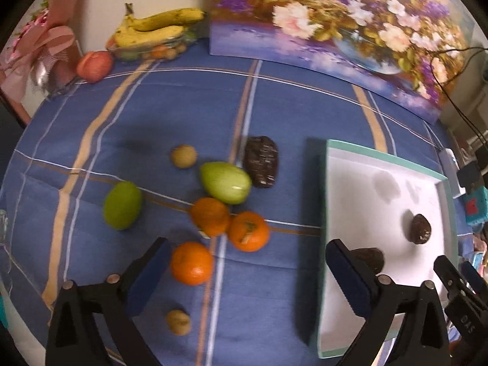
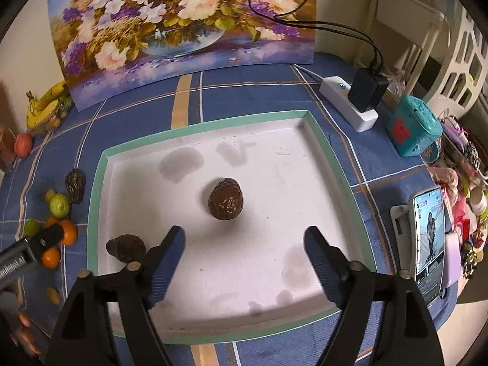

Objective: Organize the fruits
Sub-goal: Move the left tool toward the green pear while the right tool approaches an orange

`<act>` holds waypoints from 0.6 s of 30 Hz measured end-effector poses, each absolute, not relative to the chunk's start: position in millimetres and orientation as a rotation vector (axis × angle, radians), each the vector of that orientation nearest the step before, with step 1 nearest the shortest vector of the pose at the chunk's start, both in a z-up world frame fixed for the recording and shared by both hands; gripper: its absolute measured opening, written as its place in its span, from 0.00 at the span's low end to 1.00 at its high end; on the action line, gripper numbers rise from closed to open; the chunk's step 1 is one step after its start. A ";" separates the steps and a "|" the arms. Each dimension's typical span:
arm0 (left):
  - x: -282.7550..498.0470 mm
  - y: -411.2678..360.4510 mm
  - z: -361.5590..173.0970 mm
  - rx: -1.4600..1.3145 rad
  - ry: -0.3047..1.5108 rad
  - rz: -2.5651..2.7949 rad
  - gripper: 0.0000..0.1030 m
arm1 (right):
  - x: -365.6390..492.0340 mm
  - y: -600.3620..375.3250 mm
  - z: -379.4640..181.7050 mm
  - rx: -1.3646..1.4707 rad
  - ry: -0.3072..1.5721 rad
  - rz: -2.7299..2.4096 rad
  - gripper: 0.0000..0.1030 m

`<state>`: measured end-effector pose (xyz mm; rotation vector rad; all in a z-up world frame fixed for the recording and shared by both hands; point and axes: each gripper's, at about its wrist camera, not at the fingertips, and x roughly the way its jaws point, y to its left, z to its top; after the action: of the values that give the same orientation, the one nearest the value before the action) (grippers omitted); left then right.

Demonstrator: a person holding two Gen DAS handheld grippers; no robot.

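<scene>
Left gripper (image 1: 247, 271) is held wide open, nothing between the blue pads, pitched steeply down over the blue striped tablecloth (image 1: 122, 122), one finger over the loose fruit and the other over the tray's edge. Right gripper (image 2: 244, 256) is likewise spread apart and empty, angled down over the white shallow tray with a mint-green rim (image 2: 195, 128).

Two dark brown wrinkled fruits are seen in the tray: one egg-shaped (image 2: 226, 199) near the middle, long axis running toward the painting; one (image 2: 126, 247) at the tray's left edge, partly hidden behind the right gripper's left finger, axis unclear. A third dark fruit (image 1: 261, 161) is left on the cloth, long axis pointing away from the camera.

Counted on the cloth in the left wrist view: three oranges (image 1: 191, 263), two green oval fruits (image 1: 225, 182), two small tan round fruits (image 1: 183, 156).

A flower painting (image 1: 335, 21) is propped at the back; a bunch of bananas (image 1: 158, 27) is in the far corner.
</scene>
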<state>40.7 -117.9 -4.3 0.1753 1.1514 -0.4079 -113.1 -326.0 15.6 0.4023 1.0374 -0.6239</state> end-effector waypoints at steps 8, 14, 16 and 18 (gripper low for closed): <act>47.4 -93.8 7.3 0.156 1.122 -0.386 1.00 | -105.7 -306.0 18.3 0.369 1.023 -0.596 0.92; 52.1 -74.0 25.2 0.128 1.066 -0.388 1.00 | -100.1 -289.5 33.7 0.363 0.947 -0.574 0.92; 54.0 -66.1 30.1 0.111 1.048 -0.394 1.00 | -98.0 -285.0 36.8 0.365 0.930 -0.570 0.92; 56.4 -57.7 33.8 0.088 1.035 -0.407 1.00 | -96.0 -279.9 39.0 0.376 0.917 -0.561 0.92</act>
<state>56.4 -57.7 33.8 0.0883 1.0349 -0.4073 -96.0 -279.9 39.0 0.3758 0.9166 -0.5610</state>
